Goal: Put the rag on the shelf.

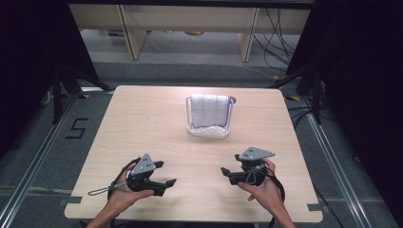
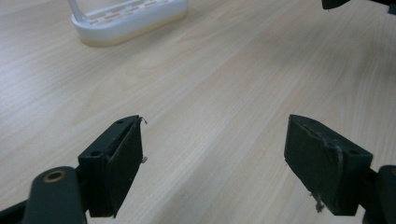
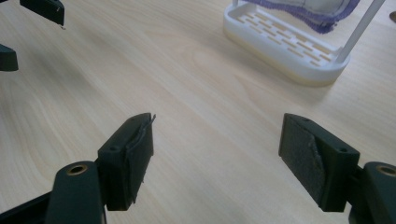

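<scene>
- Where the high view looks down on the pale wooden table (image 1: 142, 123), a white slotted plastic rack (image 1: 209, 129) is seen toward the far middle, with a white cloth edged in purple (image 1: 208, 110) draped over its thin upright frame
- Near the table's front edge, the black left gripper (image 1: 167, 173) and the black right gripper (image 1: 228, 173) are held in a hand each, well apart from the rack, jaws turned toward one another
- In the left gripper view, the left gripper (image 2: 212, 161) is shown with its jaws spread wide and nothing between them; bare wood lies beneath, and the rack's base (image 2: 133, 18) sits far off at upper left
- In the right gripper view, the right gripper (image 3: 217, 158) is likewise seen wide apart and empty, with the rack (image 3: 285, 46) and the hanging cloth (image 3: 322, 11) at upper right
</scene>
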Demonstrator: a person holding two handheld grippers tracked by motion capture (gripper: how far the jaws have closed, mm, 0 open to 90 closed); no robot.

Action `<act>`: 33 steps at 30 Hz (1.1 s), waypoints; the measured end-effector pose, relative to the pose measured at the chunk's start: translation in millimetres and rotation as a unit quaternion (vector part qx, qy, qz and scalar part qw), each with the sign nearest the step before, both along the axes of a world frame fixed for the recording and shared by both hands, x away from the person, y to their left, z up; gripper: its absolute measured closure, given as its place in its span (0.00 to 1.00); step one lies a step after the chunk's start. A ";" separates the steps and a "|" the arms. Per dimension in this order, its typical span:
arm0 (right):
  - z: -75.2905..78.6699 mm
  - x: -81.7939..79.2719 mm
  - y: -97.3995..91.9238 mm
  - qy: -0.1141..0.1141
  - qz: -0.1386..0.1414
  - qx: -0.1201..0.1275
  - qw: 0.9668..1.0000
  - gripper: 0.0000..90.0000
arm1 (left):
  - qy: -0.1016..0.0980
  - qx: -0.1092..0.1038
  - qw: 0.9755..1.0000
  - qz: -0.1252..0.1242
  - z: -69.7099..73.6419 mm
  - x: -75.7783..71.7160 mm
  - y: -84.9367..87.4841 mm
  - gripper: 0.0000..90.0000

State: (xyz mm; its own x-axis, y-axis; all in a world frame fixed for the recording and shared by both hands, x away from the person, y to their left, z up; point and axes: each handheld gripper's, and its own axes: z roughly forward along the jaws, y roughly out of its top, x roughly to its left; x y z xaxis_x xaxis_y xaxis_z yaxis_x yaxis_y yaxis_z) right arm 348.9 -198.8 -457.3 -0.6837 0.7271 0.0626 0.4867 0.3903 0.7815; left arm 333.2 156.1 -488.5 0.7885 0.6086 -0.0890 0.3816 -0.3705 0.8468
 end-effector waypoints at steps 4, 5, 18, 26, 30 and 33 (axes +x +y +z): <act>-4.8 -2.7 -1.5 0.001 0.006 -0.004 1.000 0.30 | 0.010 0.033 0.999 -0.001 -9.5 -7.7 2.4 0.22; -6.1 -3.1 -1.3 -0.004 0.009 -0.004 1.000 0.30 | 0.011 0.027 1.000 -0.002 -11.8 -9.2 2.1 0.22; -18.2 -21.9 2.4 0.022 0.033 -0.013 0.999 0.30 | 0.017 0.062 0.998 -0.017 -19.8 -29.2 -0.3 0.22; -27.7 -36.3 2.4 0.040 0.048 -0.030 0.998 0.30 | 0.026 0.058 0.998 -0.017 -19.9 -39.3 1.0 0.22; -32.0 -42.2 1.8 0.046 0.048 -0.035 0.997 0.29 | 0.022 0.068 0.997 -0.023 -19.9 -44.7 1.8 0.22; -32.1 -46.4 0.5 0.050 0.048 -0.040 0.997 0.29 | 0.021 0.071 0.997 -0.024 -23.0 -49.0 -0.2 0.22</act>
State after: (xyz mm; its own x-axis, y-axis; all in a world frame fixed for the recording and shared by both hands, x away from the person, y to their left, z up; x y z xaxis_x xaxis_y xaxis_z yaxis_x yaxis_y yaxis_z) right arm 302.5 -198.4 -489.4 -0.7440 0.6636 0.0785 0.5176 0.4980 0.6957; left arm 284.1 155.9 -511.4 0.8142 0.5793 -0.0384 0.3943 -0.5033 0.7689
